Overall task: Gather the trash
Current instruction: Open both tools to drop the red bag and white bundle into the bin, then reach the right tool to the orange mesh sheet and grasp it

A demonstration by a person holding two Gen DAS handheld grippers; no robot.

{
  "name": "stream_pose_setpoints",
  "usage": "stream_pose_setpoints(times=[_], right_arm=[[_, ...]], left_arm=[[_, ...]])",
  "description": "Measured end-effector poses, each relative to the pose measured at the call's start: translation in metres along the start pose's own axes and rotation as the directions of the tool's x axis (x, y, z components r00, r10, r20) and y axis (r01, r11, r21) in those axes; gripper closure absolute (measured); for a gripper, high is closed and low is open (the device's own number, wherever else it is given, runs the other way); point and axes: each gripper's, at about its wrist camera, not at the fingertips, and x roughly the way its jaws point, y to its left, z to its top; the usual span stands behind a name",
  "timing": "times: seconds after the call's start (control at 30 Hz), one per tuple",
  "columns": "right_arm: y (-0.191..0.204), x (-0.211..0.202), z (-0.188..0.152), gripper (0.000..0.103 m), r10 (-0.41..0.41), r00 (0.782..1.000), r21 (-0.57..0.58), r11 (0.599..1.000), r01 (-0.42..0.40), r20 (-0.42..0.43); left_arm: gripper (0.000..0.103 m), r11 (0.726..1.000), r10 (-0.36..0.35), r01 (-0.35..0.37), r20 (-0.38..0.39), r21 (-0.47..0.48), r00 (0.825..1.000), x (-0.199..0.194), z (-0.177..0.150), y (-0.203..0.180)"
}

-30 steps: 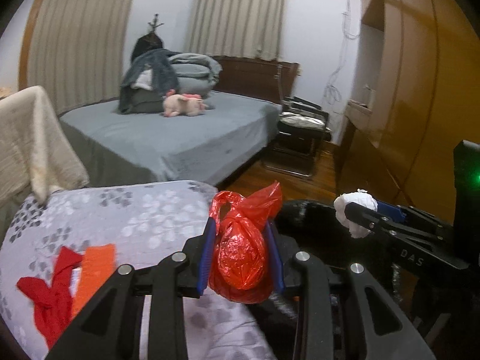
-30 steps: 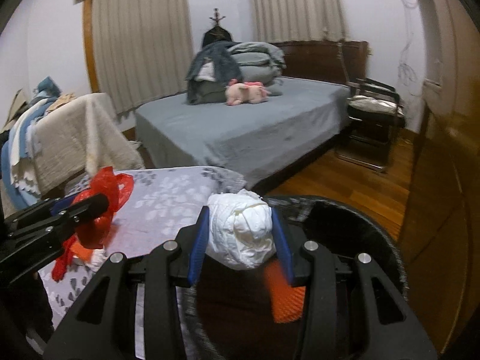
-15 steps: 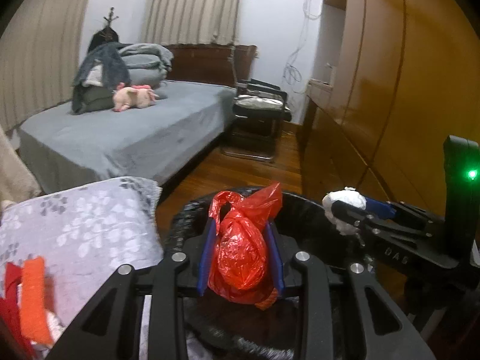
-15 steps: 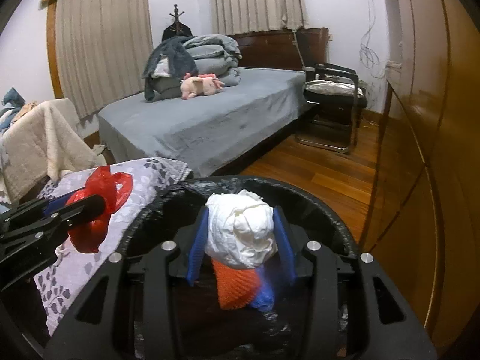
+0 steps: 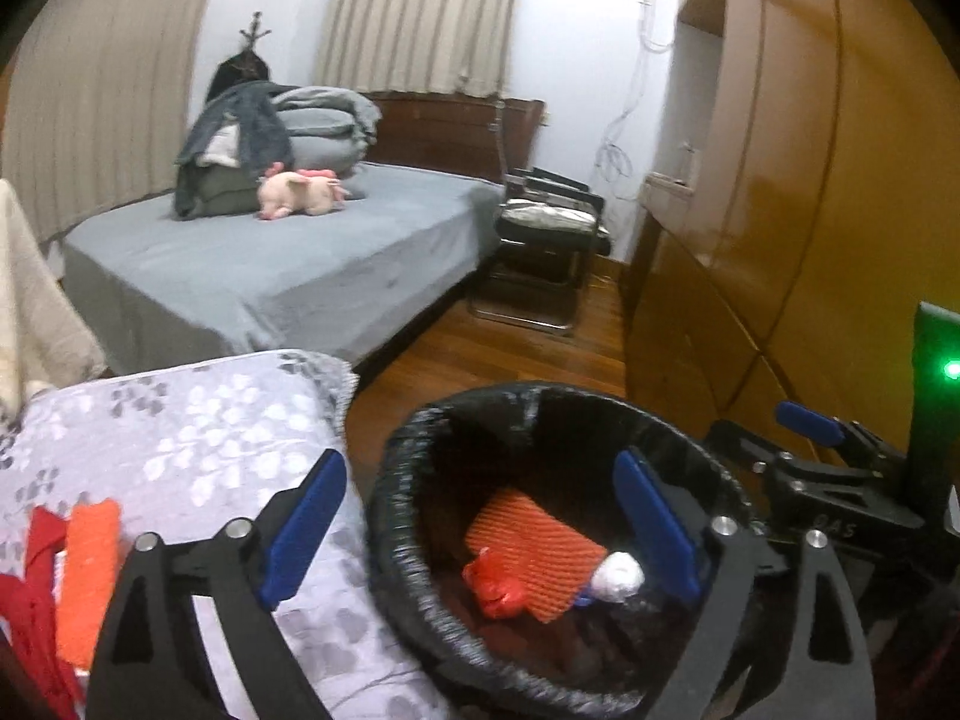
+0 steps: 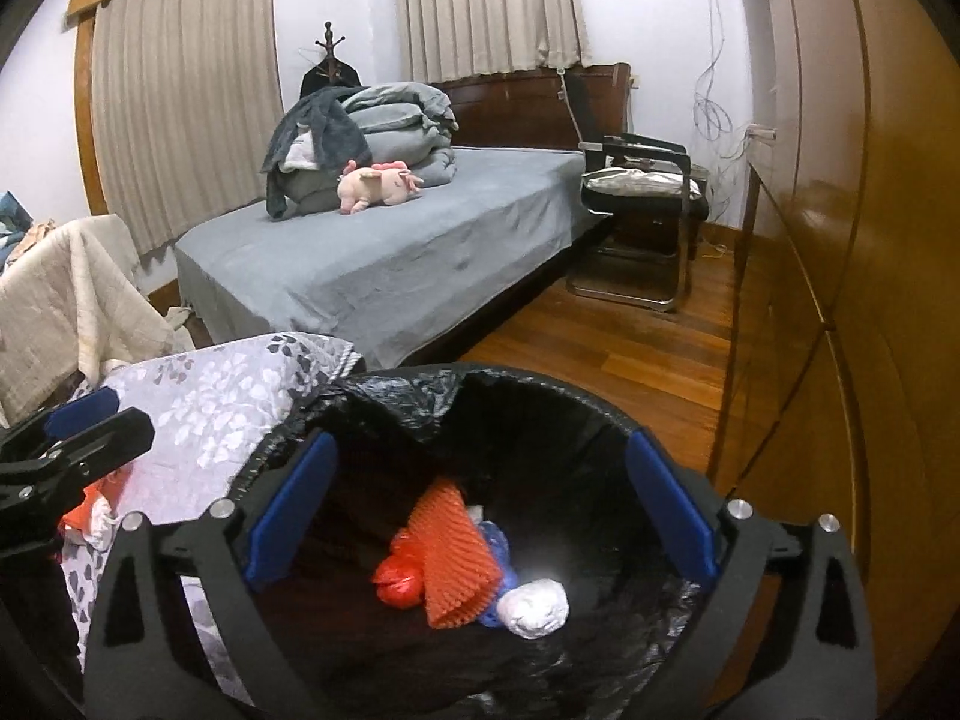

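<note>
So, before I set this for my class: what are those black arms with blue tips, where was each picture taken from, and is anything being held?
They are two hand-held grippers, each carrying a camera that looks forward along its own fingers. One picture is from the left gripper, the other from the right gripper. Both hang over a bin lined with a black bag. Their jaws are opening and nothing is between them. In the bin lie a red bag, a white wad, an orange mesh piece and something blue. Beside the bin, on a flowered cover, red and orange scraps remain.
</note>
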Motion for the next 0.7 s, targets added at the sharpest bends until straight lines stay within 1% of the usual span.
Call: stream_pose_setpoints(times=[0.17, 0.3, 0.4, 0.43, 0.5, 0.7], right_arm=[[0.024, 0.001, 0.003, 0.007, 0.044, 0.999, -0.015, 0.999, -0.044, -0.010], [0.046, 0.000, 0.005, 0.007, 0.081, 0.997, -0.041, 0.996, -0.081, -0.015], [0.065, 0.000, 0.007, 0.007, 0.110, 0.994, -0.062, 0.992, -0.112, -0.020], [0.079, 0.001, 0.009, 0.007, 0.132, 0.991, -0.076, 0.988, -0.133, -0.022], [0.092, 0.001, 0.010, 0.007, 0.150, 0.988, -0.086, 0.985, -0.152, -0.024], [0.135, -0.001, 0.013, 0.007, 0.211, 0.977, -0.127, 0.969, -0.213, -0.025]], left_arm=[[0.011, 0.998, 0.060, -0.059, 0.011, -0.035, 0.998, -0.017, 0.001, 0.025], [0.009, 0.991, 0.122, -0.121, 0.017, -0.060, 0.992, -0.036, -0.002, 0.047], [0.009, 0.982, 0.170, -0.167, 0.021, -0.083, 0.985, -0.051, -0.004, 0.065], [0.009, 0.978, 0.190, -0.187, 0.022, -0.088, 0.982, -0.057, -0.005, 0.071], [0.009, 0.971, 0.219, -0.215, 0.027, -0.102, 0.975, -0.068, -0.006, 0.084], [0.009, 0.952, 0.287, -0.280, 0.043, -0.125, 0.957, -0.094, -0.011, 0.109]])
